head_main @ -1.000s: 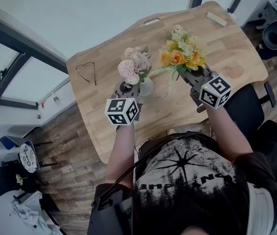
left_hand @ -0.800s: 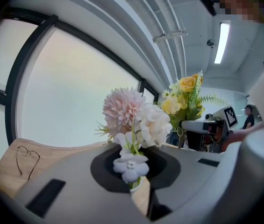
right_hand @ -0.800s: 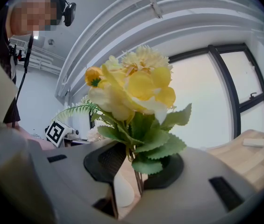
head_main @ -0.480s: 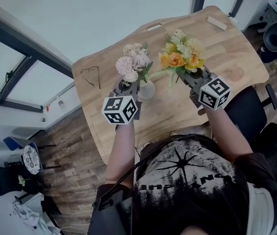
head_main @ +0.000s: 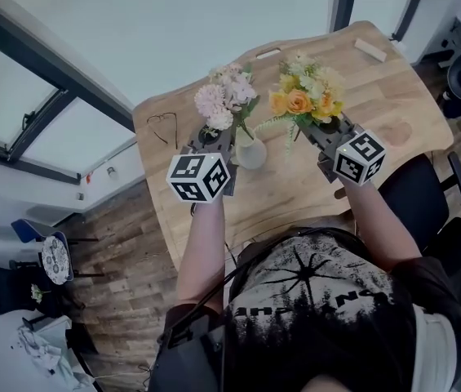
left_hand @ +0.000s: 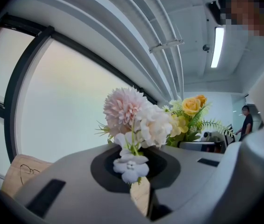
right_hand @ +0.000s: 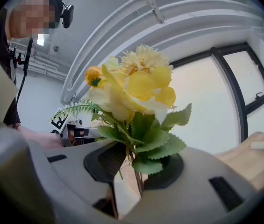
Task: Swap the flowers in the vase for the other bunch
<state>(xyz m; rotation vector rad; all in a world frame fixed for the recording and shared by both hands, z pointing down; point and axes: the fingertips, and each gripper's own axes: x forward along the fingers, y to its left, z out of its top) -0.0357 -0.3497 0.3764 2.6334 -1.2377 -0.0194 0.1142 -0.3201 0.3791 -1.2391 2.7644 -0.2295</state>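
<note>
The surface point(head_main: 377, 96) is pale wood, smooth, low sheen. The vase point(head_main: 252, 153) looks glossy white. The pink bunch point(head_main: 224, 100) and yellow bunch point(head_main: 303, 96) look like cloth fakes. The left hand-held gripper point(left_hand: 142, 195) and right hand-held gripper point(right_hand: 127, 190) are matt grey plastic.

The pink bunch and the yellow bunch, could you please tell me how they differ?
The pink bunch is pale pink and white, in the left tongs; the yellow bunch is yellow-orange with fern sprays, in the right tongs. Both stand upright, gripped by their stems.
</note>
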